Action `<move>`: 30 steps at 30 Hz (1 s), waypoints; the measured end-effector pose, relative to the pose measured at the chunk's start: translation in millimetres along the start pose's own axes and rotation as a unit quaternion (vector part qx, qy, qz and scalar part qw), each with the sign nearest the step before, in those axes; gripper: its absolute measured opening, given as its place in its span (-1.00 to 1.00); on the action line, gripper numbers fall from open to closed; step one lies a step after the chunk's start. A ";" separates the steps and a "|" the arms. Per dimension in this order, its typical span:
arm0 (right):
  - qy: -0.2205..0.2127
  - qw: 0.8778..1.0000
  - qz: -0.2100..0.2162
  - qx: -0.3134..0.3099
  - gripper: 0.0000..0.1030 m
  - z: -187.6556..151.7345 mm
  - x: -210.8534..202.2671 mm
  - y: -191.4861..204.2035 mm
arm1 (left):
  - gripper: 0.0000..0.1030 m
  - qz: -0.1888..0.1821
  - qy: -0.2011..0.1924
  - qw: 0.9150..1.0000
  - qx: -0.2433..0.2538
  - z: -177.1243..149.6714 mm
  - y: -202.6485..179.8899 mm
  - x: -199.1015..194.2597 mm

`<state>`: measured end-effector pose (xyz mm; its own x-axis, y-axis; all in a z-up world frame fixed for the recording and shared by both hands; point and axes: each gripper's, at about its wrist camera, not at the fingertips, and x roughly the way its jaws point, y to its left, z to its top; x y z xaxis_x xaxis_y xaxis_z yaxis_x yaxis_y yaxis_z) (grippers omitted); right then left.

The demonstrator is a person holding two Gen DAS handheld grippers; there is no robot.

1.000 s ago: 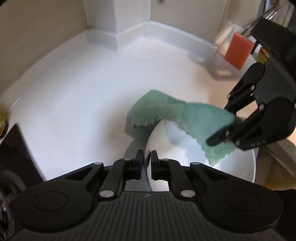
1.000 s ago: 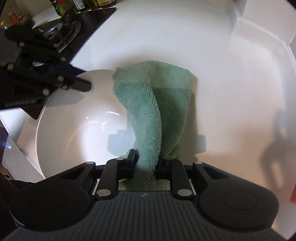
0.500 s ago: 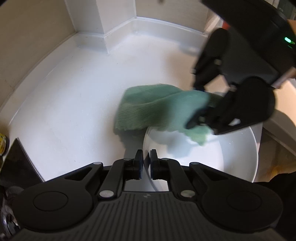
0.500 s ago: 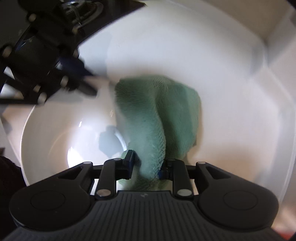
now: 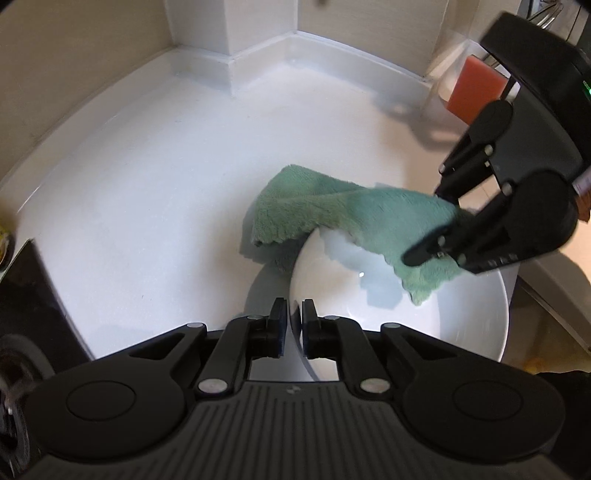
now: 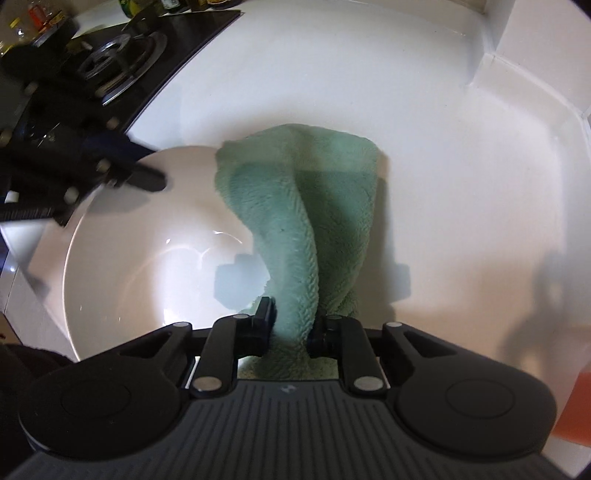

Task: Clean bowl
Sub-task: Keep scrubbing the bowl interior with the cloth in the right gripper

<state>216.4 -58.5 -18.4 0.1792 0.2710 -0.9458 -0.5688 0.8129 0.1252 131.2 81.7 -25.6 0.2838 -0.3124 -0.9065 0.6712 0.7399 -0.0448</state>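
Observation:
A white bowl (image 5: 461,317) sits on the white counter, also in the right wrist view (image 6: 140,251). My left gripper (image 5: 293,325) is shut on the bowl's near rim; it shows in the right wrist view (image 6: 144,177) at the bowl's far left edge. My right gripper (image 6: 291,325) is shut on a green cloth (image 6: 306,221). The cloth drapes over the bowl's right rim, partly inside and partly on the counter. In the left wrist view the right gripper (image 5: 439,229) holds the cloth (image 5: 354,218) over the bowl's far side.
A white counter (image 5: 147,192) runs to a tiled corner wall. An orange sponge (image 5: 476,88) sits in a clear holder at the back right. A black hob (image 6: 122,62) with a burner lies beyond the bowl, with bottles (image 6: 33,14) behind it.
My right gripper swept the cloth over the bowl toward the left gripper, then drew back. The cloth lies much as it did one second ago. The left gripper kept its hold on the rim.

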 end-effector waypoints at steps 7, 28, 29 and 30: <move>0.009 0.999 -0.002 -0.032 -0.70 -6.7 -3.4 3.0 | -0.90 -0.024 0.012 0.999 0.037 16.0 3.6 10.1; 0.026 1.000 -0.003 -0.012 -0.75 1.7 -4.0 6.6 | -0.86 0.016 -0.015 1.000 -0.008 -17.7 -13.6 -3.8; 0.025 1.000 -0.003 -0.009 -0.74 -3.5 -5.0 8.4 | -0.86 0.013 -0.017 1.000 -0.004 -15.1 -12.1 -3.8; 0.023 1.000 -0.005 -0.007 -0.74 -5.4 -5.4 9.7 | -0.86 0.008 -0.020 1.000 -0.001 -9.1 -9.8 -3.0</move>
<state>205.6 -54.9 -13.7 0.1482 0.2398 -0.9594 -0.5792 0.8074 0.1124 117.5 80.8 -26.3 0.3212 -0.3243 -0.8898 0.6658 0.7455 -0.0314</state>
